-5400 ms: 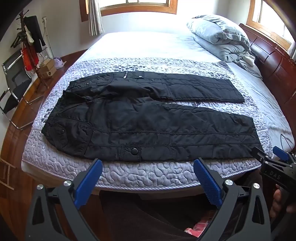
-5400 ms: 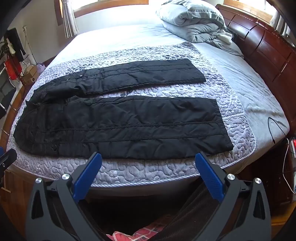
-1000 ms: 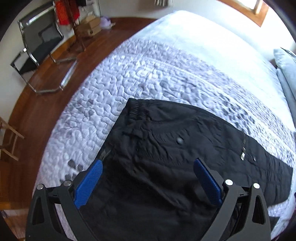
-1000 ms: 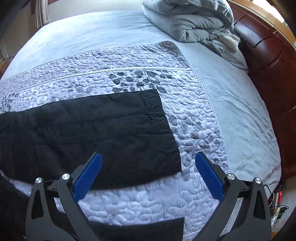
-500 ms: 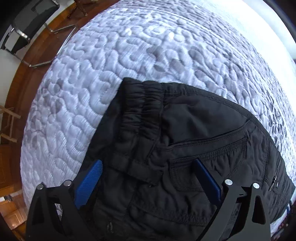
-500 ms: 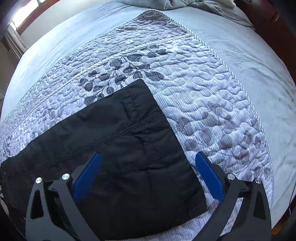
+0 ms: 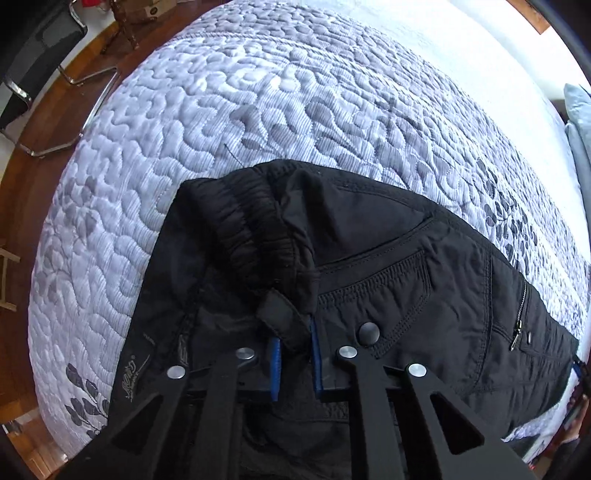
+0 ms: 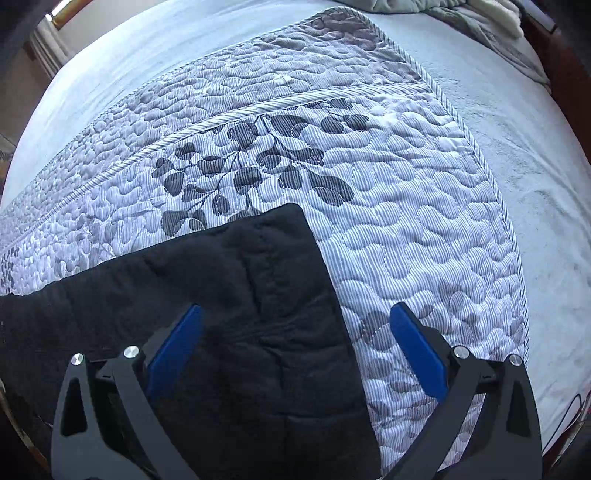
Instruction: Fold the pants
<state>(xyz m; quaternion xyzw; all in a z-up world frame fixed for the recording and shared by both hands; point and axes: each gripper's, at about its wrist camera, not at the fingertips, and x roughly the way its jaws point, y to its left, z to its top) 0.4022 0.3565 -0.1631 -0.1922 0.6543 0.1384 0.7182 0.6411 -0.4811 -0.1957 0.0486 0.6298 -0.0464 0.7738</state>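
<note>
Left wrist view: the left gripper [image 7: 294, 363] is closed to a narrow gap on a fold of the black pants [image 7: 424, 280] at the waist end, its blue pads [image 7: 274, 363] pressed on either side of a dark tab of cloth just below the gathered waistband [image 7: 251, 229]. A round snap button [image 7: 369, 332] sits just to the right of the pinched fold, and beyond it lie a stitched pocket [image 7: 399, 266] and, near the right border of the garment, a small metal zipper pull [image 7: 515, 334]. The pants lie on the quilted bedspread [image 7: 258, 110], which surrounds the waistband on its left and far sides. A metal-framed chair [image 7: 40, 74] stands on the wooden floor [image 7: 22, 206], well apart from the pants, past the left edge of the bedspread.

Right wrist view: the right gripper [image 8: 295, 347] is spread wide above the hem end of a pants leg [image 8: 240, 295]. Its left pad lies over the black cloth; its right pad lies over bare bedspread [image 8: 406, 221] just beside the hem. Whether either pad touches the surface below cannot be judged from this angle. A leaf pattern [image 8: 258, 162] on the bedspread lies just beyond the far corner of the hem, and a crumpled grey blanket [image 8: 480, 22] sits at the far right, well apart from the pants.
</note>
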